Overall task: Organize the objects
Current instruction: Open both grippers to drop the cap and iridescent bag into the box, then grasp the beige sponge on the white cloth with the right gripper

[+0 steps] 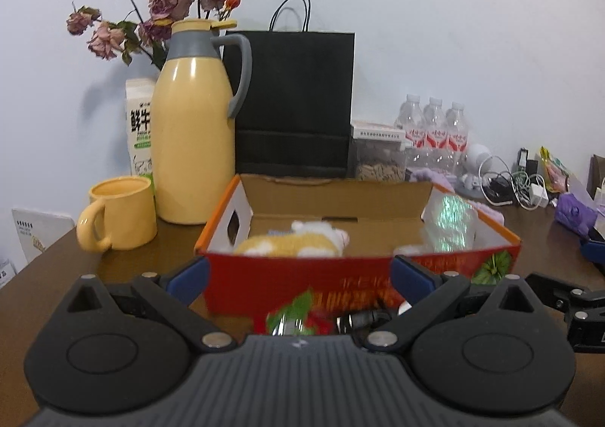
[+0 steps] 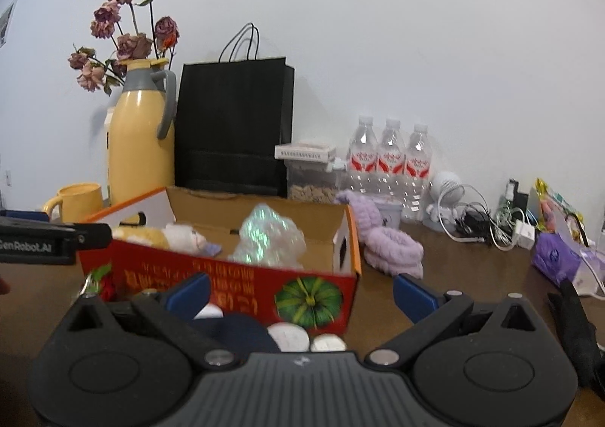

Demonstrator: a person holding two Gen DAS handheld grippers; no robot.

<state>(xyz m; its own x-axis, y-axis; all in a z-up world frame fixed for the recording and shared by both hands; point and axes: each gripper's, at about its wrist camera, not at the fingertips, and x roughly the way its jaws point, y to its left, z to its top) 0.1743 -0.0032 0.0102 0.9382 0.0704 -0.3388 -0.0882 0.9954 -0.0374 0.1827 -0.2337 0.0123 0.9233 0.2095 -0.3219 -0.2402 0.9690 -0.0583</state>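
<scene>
A red cardboard box [image 1: 340,275] with an orange rim stands open on the brown table. Inside lie a yellow-and-white plush toy [image 1: 295,243] and a crinkled iridescent bag [image 1: 452,222]. My left gripper [image 1: 298,275] is open in front of the box's near wall, holding nothing. A green-and-red wrapped item [image 1: 291,317] lies just below it. My right gripper [image 2: 302,292] is open too, at the right front corner of the box [image 2: 234,275]. Between its fingers lie a dark blue round thing [image 2: 234,328] and two white lids [image 2: 287,336]. A purple fluffy item [image 2: 389,245] lies right of the box.
Behind the box stand a yellow thermos [image 1: 193,147], a yellow mug [image 1: 121,213], a black paper bag [image 1: 295,101], a snack container [image 2: 310,177] and three water bottles [image 2: 389,162]. Tangled cables [image 2: 480,222] and a purple pack [image 2: 556,256] lie at the right.
</scene>
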